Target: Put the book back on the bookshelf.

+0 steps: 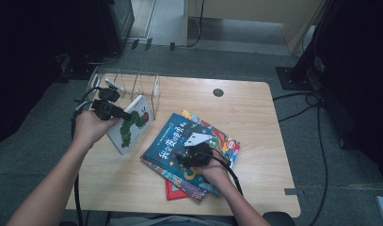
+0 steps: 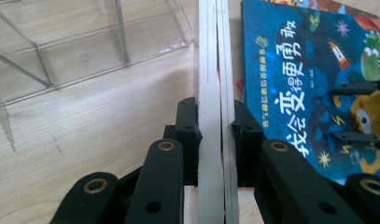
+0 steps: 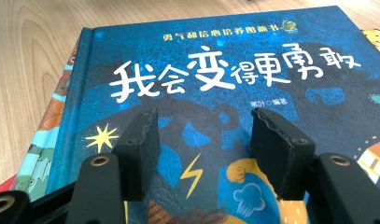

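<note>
From the high view, the left gripper (image 1: 115, 111) sits left of centre, clamped on a white caterpillar book (image 1: 131, 124) tilted up off the table (image 1: 255, 117), right by the clear rack (image 1: 132, 84) at upper left. The left gripper view shows what that one can't: both pads squeezing the book's white edge (image 2: 211, 93). The right gripper view has the right gripper (image 3: 204, 154) open, nothing between its jaws, hanging over the blue book (image 3: 215, 70) topping the stack.
</note>
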